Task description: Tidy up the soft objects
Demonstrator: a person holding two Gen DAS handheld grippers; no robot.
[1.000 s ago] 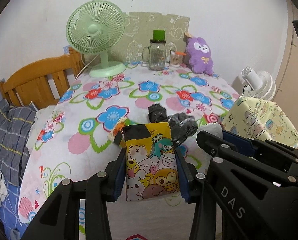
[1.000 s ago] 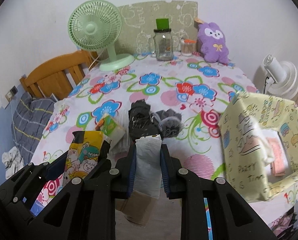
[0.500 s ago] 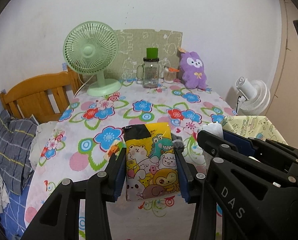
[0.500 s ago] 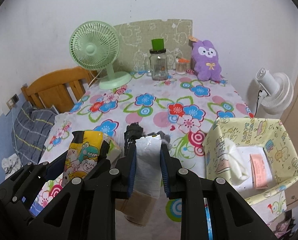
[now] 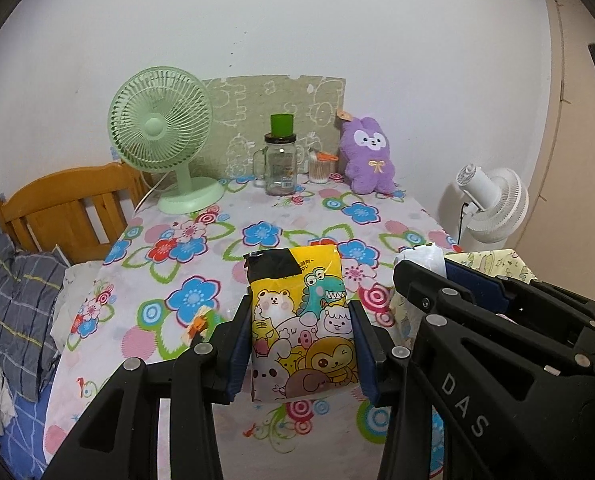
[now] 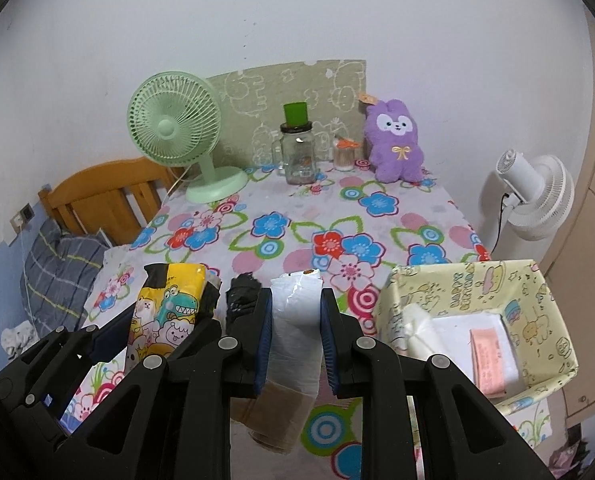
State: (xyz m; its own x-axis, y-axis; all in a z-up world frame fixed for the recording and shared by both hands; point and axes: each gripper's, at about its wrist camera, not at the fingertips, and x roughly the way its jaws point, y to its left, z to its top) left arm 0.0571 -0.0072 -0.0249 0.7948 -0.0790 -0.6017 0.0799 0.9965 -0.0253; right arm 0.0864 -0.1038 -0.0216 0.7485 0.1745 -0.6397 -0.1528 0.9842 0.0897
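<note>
My left gripper [image 5: 302,316] is shut on a yellow cartoon-print tissue pack [image 5: 299,320] and holds it above the near part of the floral table; the pack also shows in the right wrist view [image 6: 165,312]. My right gripper [image 6: 296,312] is shut on a white plastic-wrapped soft pack [image 6: 295,332], held up beside the left one. A yellow patterned open box [image 6: 537,280] stands at the near right with white packs and a pink slip inside. A dark rolled cloth [image 6: 239,292] lies just behind the grippers. A purple plush bunny [image 5: 369,156] sits at the far edge.
At the back of the table [image 5: 233,240] stand a green desk fan [image 5: 161,136], a glass jar with a green lid [image 5: 280,164] and a small cup of sticks [image 5: 321,166]. A wooden bed frame [image 5: 69,208] is left; a white floor fan [image 5: 493,204] is right.
Both grippers have risen and pulled back from the table with their packs; the table and the box now look lower and farther away.
</note>
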